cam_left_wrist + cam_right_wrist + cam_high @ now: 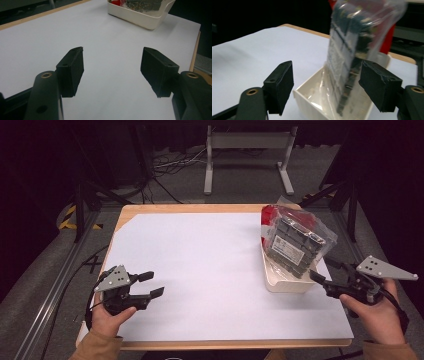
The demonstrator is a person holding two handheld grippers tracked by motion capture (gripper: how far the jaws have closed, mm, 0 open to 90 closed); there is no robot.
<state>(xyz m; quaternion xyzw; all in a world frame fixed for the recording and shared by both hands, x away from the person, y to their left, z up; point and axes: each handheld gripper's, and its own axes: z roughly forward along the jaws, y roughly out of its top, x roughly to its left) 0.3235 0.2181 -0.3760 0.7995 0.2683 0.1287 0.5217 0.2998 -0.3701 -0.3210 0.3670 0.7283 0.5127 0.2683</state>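
Your left gripper (150, 284) and right gripper (325, 272) are both matte black, each topped by a grey three-cornered plate drilled with small dark holes, and a black cable trails from each one. Up close, each jaw ends in a thick, blocky black pad with a slightly rough face, fixed to a rounded arm that carries a brass-ringed screw hole. Your sleeves are tan-brown at both wrists, and a dark strap wraps your right hand (376, 316).
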